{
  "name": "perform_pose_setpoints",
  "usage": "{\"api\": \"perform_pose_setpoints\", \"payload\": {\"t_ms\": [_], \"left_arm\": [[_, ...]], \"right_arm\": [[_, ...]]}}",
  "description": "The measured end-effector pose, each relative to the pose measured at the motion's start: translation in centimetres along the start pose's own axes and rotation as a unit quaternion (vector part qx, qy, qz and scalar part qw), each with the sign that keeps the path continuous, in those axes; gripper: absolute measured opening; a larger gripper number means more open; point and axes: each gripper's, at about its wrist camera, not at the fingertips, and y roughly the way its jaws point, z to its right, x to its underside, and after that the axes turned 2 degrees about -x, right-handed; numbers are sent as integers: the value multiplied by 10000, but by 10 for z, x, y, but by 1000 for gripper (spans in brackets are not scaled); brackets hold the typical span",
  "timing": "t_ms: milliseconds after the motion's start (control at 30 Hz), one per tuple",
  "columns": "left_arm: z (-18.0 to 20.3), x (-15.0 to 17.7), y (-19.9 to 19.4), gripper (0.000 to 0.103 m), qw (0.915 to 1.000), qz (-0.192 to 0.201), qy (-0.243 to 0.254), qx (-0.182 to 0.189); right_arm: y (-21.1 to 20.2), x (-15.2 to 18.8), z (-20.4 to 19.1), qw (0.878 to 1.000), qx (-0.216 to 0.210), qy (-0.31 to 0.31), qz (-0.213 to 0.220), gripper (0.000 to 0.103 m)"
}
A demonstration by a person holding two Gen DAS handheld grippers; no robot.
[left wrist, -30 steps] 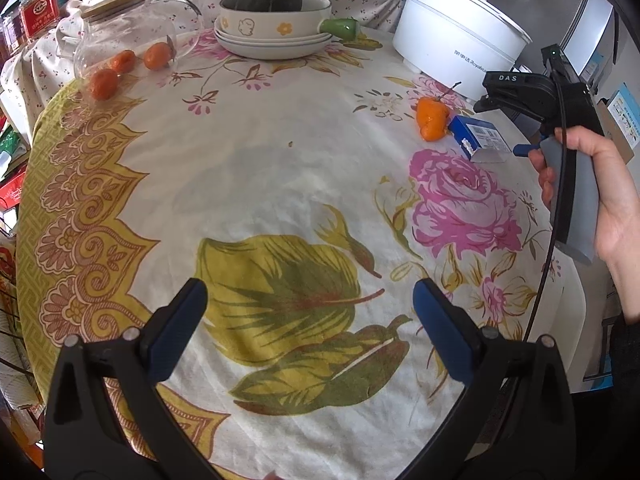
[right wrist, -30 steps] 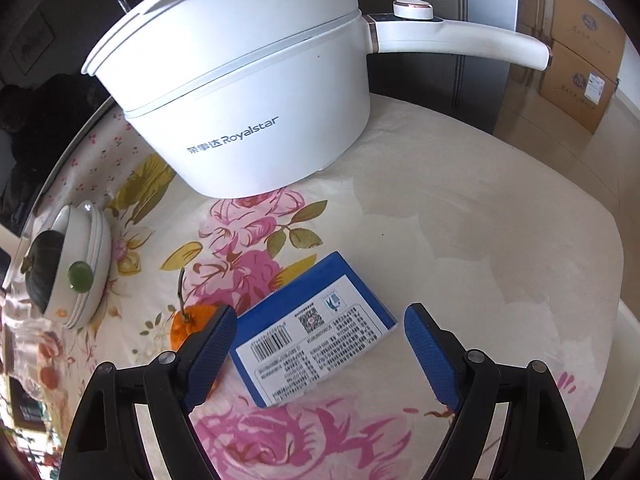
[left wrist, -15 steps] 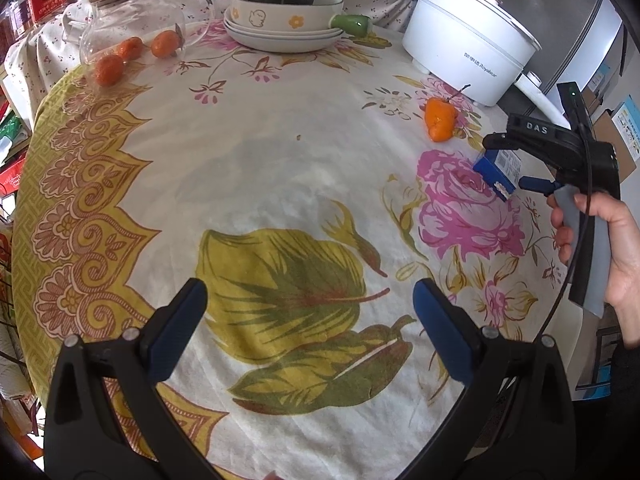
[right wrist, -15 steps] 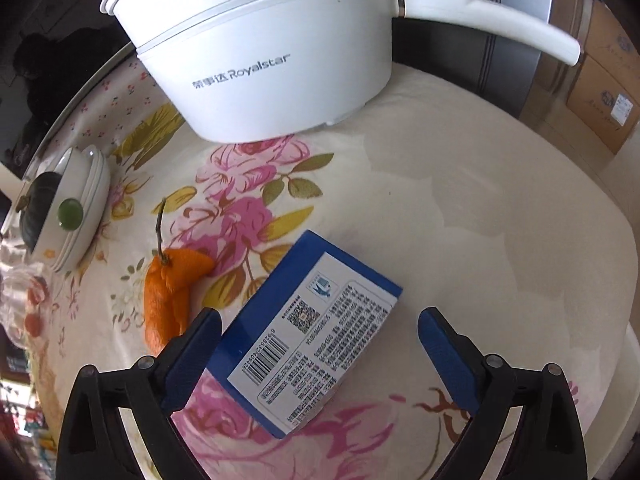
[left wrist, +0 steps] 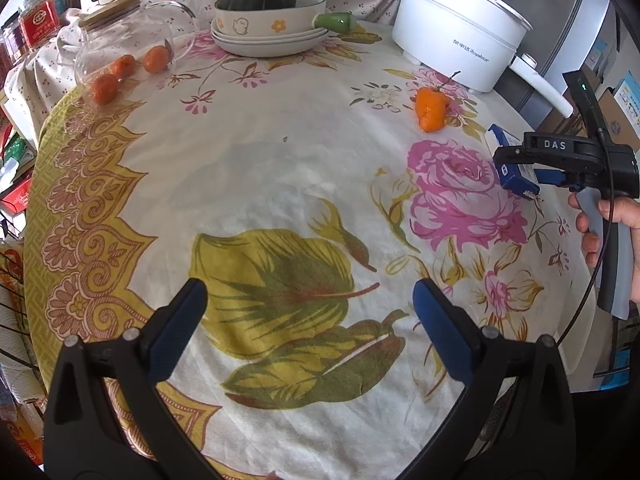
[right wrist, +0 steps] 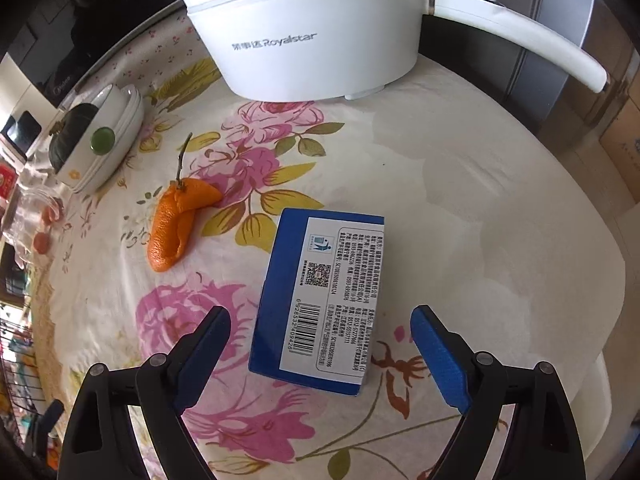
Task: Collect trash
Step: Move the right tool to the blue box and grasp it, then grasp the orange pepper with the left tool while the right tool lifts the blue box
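In the right wrist view the right claw [right wrist: 320,354] points down at the desk [right wrist: 480,184], which is covered with a floral cloth. Its jaws are closing, and the blue carton [right wrist: 320,300] lies flat between them in the lower centre of the frame, label and barcode facing up. A clear gap shows on both sides of the carton, so the pads do not touch it. The far end of the carton reaches beyond the fingertips toward the middle of the picture. Left of centre lies a piece of orange peel [right wrist: 176,224] with a thin stem, near the carton but apart from it. A white Royalstar electric pot [right wrist: 304,28] fills the top of the frame, its long handle running to the upper right. At the left edge sits a stack of white dishes [right wrist: 116,128] holding a dark green squash [right wrist: 66,142].

In the left wrist view the left claw [left wrist: 310,318] hangs open over bare cloth at the bottom of the frame, with nothing between its jaws. At the right edge a hand [left wrist: 612,232] grips the handle of the other tool, whose head is over the carton [left wrist: 510,172]. The peel [left wrist: 430,108] lies upper right of centre, and small tangerines [left wrist: 120,70] sit under an overturned glass jug [left wrist: 132,44] at the upper left.
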Motion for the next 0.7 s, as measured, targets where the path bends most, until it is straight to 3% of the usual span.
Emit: {"api": "perform_pose_setpoints", "payload": {"t_ms": [100, 167, 333, 533, 700], "left_arm": [[6, -5, -3, 102, 9998, 56, 153, -112], [9, -14, -3, 102, 9999, 88, 129, -22], [33, -50, 16, 102, 9984, 70, -20, 556], [103, -80, 54, 91, 9950, 267, 563, 779], [127, -108, 90, 76, 9948, 263, 659, 727]], "right_arm": [[1, 1, -3, 9997, 122, -164, 115, 64], [-5, 2, 4, 9998, -60, -172, 31, 59], [-38, 8, 30, 9990, -51, -450, 48, 59], [-76, 20, 62, 9974, -88, -673, 256, 59], [-76, 26, 80, 9974, -233, -646, 200, 59]]}}
